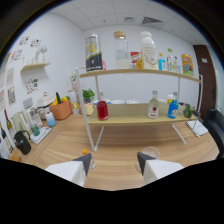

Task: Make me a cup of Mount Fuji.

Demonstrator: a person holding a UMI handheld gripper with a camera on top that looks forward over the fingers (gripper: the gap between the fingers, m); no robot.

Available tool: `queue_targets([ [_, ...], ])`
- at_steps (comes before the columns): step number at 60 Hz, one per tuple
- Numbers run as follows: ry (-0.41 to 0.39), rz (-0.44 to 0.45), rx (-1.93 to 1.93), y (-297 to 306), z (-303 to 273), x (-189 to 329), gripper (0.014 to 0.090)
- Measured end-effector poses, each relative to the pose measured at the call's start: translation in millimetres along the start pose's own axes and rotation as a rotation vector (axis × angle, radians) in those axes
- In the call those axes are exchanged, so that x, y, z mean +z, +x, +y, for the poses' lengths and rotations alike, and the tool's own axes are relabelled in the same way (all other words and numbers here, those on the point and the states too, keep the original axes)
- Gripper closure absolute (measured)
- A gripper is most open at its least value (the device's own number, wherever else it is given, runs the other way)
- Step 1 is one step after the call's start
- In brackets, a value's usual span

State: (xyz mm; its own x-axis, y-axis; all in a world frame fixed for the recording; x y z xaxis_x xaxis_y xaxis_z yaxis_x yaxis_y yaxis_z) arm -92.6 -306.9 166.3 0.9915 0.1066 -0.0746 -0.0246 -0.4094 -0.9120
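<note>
My claw (114, 165) hangs released over the wooden counter (115, 145), its two fingers spread with bare wood between them and nothing in their hold. Just beside the right finger a clear glass (148, 151) stands on the counter, partly hidden by that fingertip; I take it for the cup this drink wants, though I cannot be sure. A small orange thing (85, 151) lies near the left finger.

Beyond the fingers, well apart, stands a white two-tier rack (141, 73). On its lower shelf a red bottle (102, 110) sits toward the left end, a clear bottle with a red label (153, 108) and a blue bottle (172, 107) toward the right end. The top shelf carries a dark canister (93, 52), a tall clear jar (120, 50) and a white jug (148, 51). Which of these the recipe calls for I cannot tell.

The risks, as I judge them: the glass is so close to my right finger that a careless swing sideways could knock it over, and any reach for the lower shelf must pass under the top shelf's edge, where a raised claw could strike.

I am held low and level, fingers pointing straight at the rack, square to its front.
</note>
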Motion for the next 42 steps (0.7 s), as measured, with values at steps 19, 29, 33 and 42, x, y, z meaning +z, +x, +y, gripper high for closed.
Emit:
queue_targets([
  [19, -0.004, 0.116, 0.016, 130, -20, -20, 0.0191],
  [29, 0.091, 0.1, 0.014, 161, -101, -29, 0.0188],
  [33, 0.123, 0.076, 0.028, 172, -125, -27, 0.0189],
  [42, 0.169, 0.059, 0.046, 195, -156, 3, 0.0192],
])
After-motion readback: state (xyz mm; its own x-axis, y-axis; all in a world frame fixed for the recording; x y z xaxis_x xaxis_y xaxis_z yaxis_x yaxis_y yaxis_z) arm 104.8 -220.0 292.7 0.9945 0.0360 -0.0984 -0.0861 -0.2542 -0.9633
